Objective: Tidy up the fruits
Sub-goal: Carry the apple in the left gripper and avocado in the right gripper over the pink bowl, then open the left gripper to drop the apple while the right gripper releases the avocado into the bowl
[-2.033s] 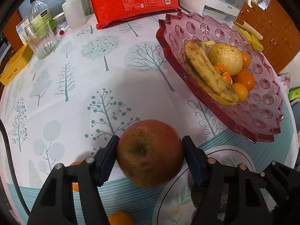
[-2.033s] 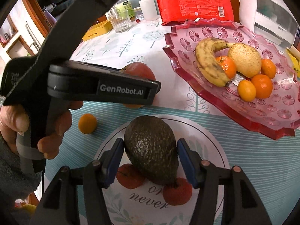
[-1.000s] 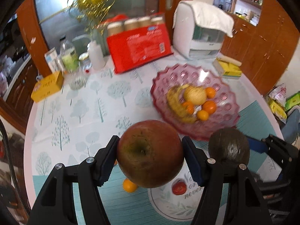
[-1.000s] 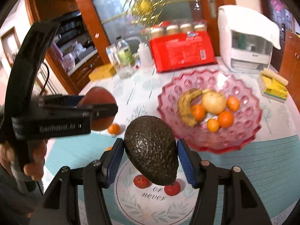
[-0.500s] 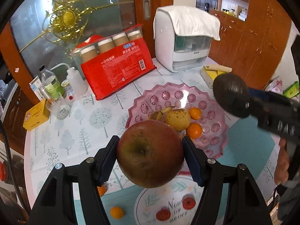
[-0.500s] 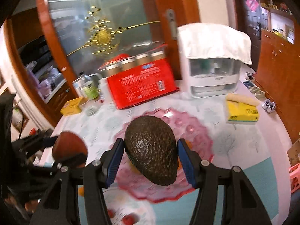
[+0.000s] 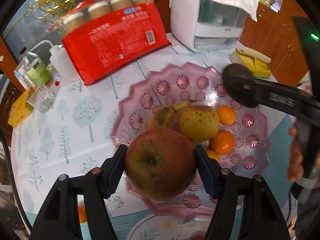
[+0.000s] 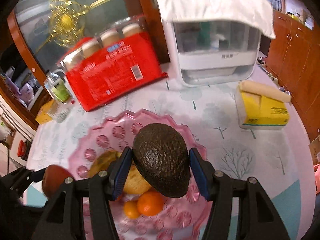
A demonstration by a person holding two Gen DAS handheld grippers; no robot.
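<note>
My left gripper [image 7: 160, 169] is shut on a red-green apple [image 7: 160, 163], held above the near rim of the pink glass fruit bowl [image 7: 180, 82]. My right gripper [image 8: 160, 172] is shut on a dark avocado [image 8: 162, 160], hanging over the same bowl [image 8: 120, 124]. In the bowl lie a banana [image 7: 163, 116], a yellow pear [image 7: 199, 123] and several small oranges [image 7: 223, 142]. In the left wrist view the avocado [image 7: 238, 85] and right gripper show at the bowl's far right side. The apple [image 8: 54, 180] appears low left in the right wrist view.
A red package [image 7: 118, 38], a white appliance [image 7: 210, 16], a yellow tissue box [image 8: 262, 108], bottles and a glass [image 7: 42, 98] stand around the table's far side. A printed plate [image 7: 166, 228] and a loose orange [image 7: 82, 214] lie near the front edge.
Both grippers, each with its fruit, have moved forward and down over the pink bowl. The bowl now looms larger under them; the printed plate has slid out of the lower frame.
</note>
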